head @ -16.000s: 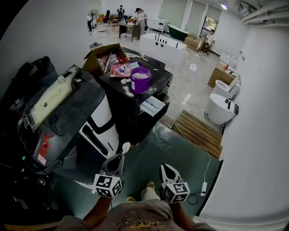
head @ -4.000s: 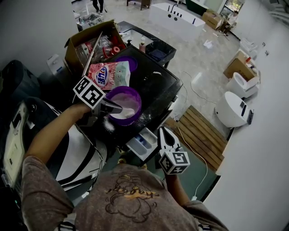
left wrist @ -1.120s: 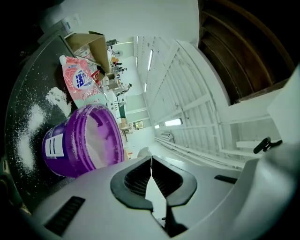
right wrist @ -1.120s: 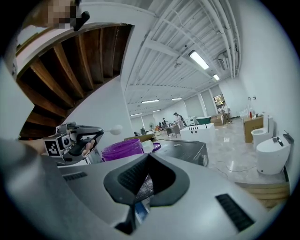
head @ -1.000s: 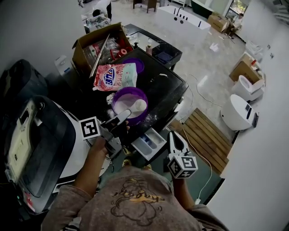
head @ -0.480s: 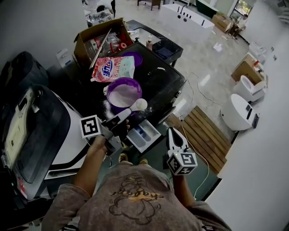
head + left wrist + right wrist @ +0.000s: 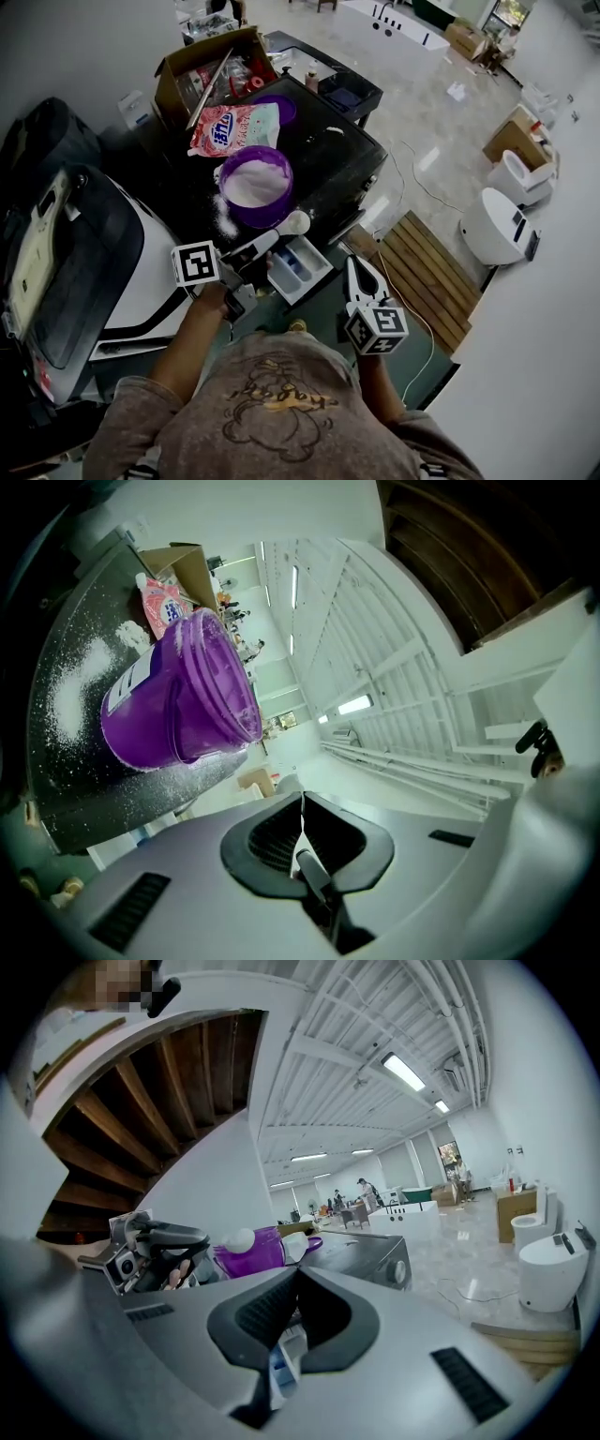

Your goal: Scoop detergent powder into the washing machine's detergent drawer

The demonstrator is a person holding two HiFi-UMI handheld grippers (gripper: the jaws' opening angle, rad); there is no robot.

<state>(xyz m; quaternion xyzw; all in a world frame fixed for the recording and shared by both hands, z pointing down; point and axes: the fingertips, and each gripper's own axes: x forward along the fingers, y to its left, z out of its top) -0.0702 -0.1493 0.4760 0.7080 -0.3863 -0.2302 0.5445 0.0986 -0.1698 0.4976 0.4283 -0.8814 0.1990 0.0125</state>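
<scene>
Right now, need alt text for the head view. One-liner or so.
Seen from above, the left gripper is shut on a white scoop heaped with powder, held between the purple tub of powder on the washing machine and the open detergent drawer. The right gripper, fingers together, hangs empty beside the drawer.

Glossy pale floor [image 7: 412,122]; a slatted wooden platform [image 7: 417,272] (beside a white toilet [image 7: 495,225]); white walls [image 7: 553,328].

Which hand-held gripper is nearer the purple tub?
Left. The left hand-held gripper is close in front of the purple tub, shut on the spoon; the right hand-held gripper hangs farther off, past the open drawer.
</scene>
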